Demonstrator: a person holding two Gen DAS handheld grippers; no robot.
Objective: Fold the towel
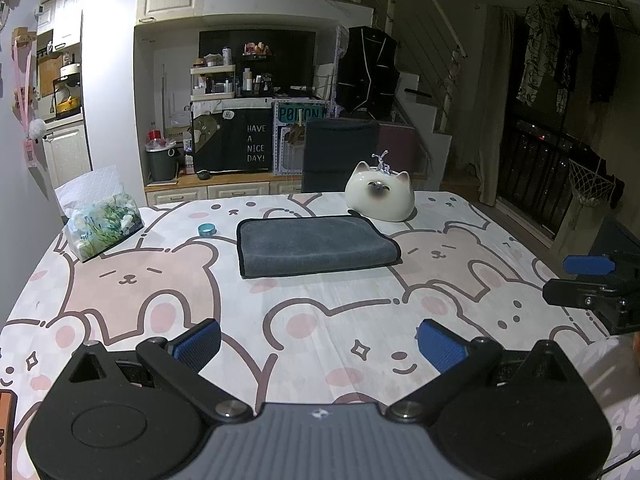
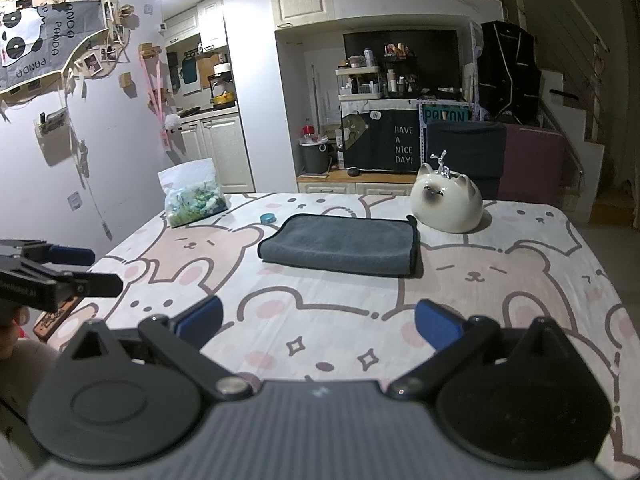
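A grey towel (image 1: 316,245) with a dark edge lies folded flat on the table's bear-print cloth (image 1: 160,280), toward the far side. It also shows in the right wrist view (image 2: 340,245). My left gripper (image 1: 319,345) is open and empty, held above the near part of the table, well short of the towel. My right gripper (image 2: 319,325) is open and empty too, also near the front of the table. The right gripper shows at the right edge of the left wrist view (image 1: 592,280); the left gripper shows at the left edge of the right wrist view (image 2: 52,272).
A white ceramic cat head (image 1: 379,197) stands just behind the towel's far right corner. A tissue pack (image 1: 102,222) sits at the far left, with a small teal ring (image 1: 207,229) beside the towel. A dark chair back (image 1: 340,152) stands behind the table.
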